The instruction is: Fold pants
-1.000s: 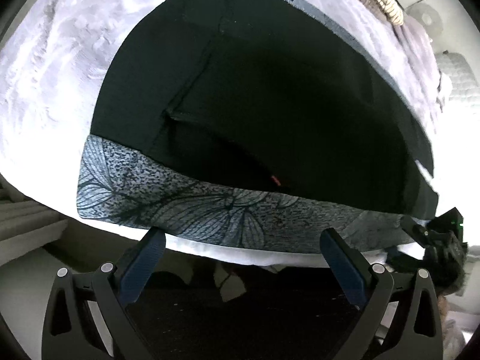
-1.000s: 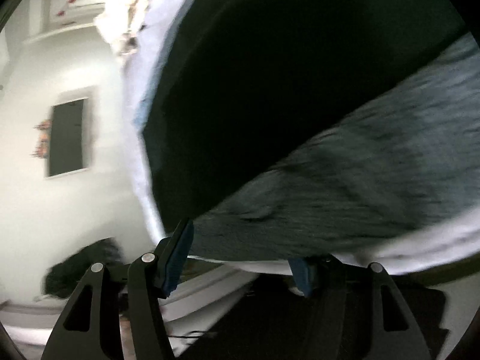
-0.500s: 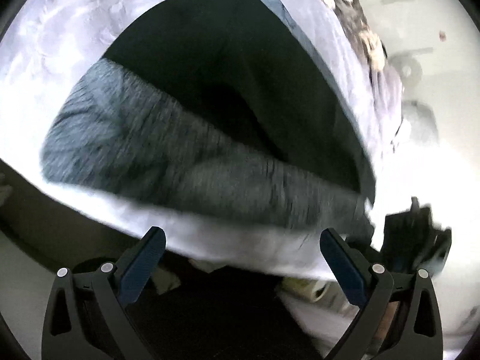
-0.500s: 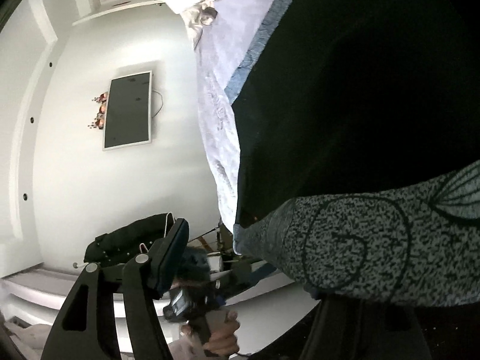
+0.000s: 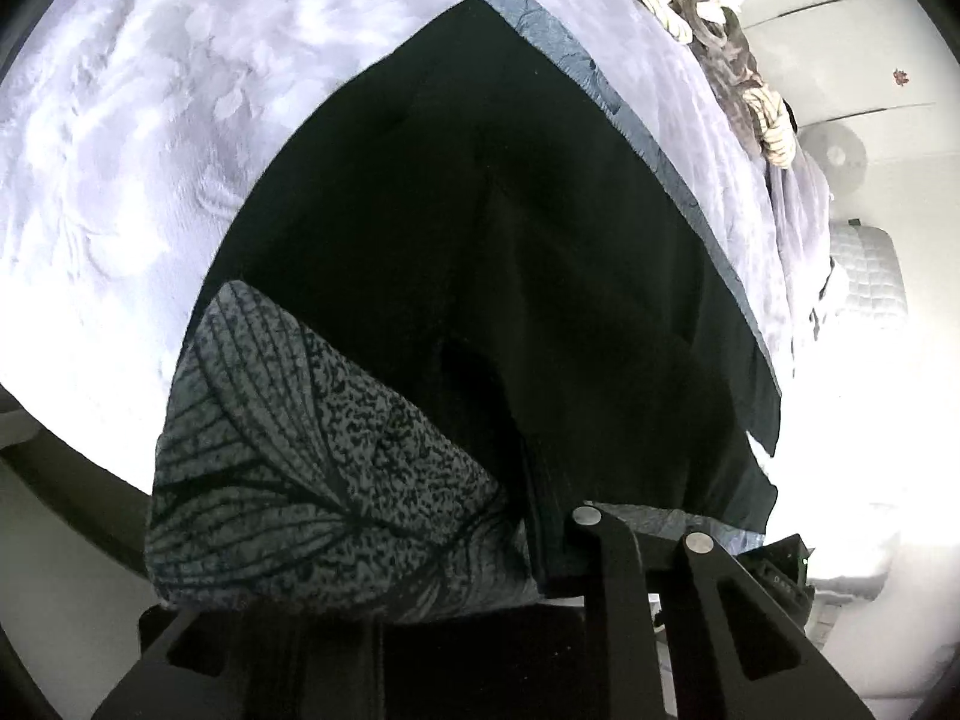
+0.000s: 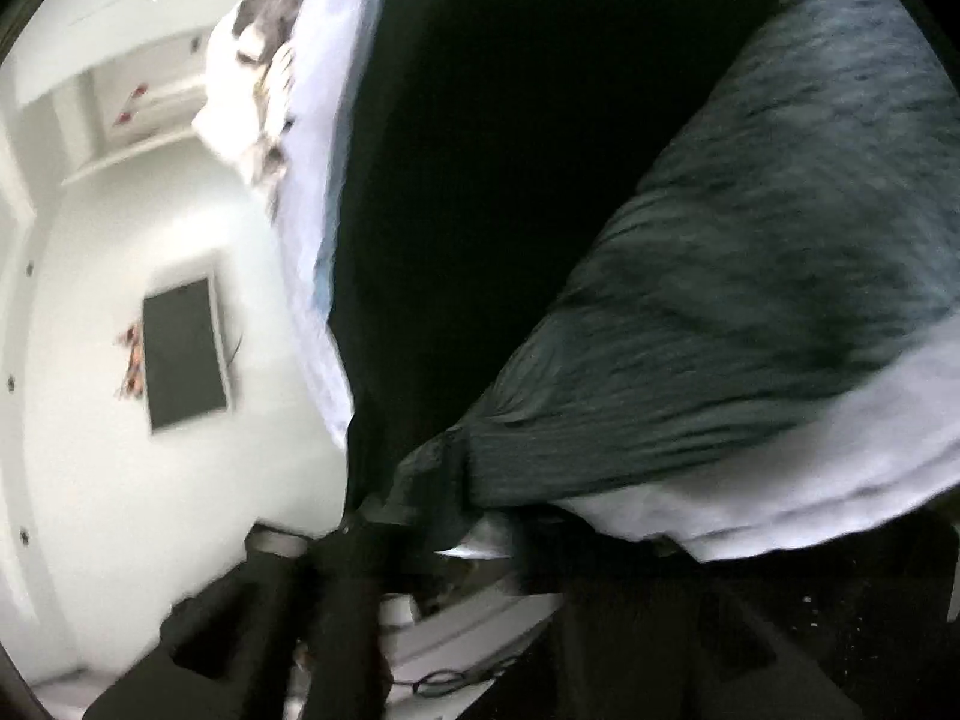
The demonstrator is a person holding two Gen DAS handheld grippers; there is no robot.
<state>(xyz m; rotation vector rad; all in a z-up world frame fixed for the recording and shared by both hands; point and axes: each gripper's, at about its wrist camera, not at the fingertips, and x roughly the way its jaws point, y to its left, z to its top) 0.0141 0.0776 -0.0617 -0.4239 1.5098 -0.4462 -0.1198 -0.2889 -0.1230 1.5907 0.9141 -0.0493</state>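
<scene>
My left gripper (image 5: 528,576) is clamped on the near hem of the black pants (image 5: 510,252), which run lengthwise away across the bed (image 5: 120,150); my right gripper (image 6: 420,516), blurred, seems pinched on the hem's other corner

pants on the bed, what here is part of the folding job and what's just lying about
Job: black pants with grey leaf-print band; left gripper; right gripper.
Lying about: lavender bedspread, bundled cloth, wall screen, quilted cushion.
</scene>
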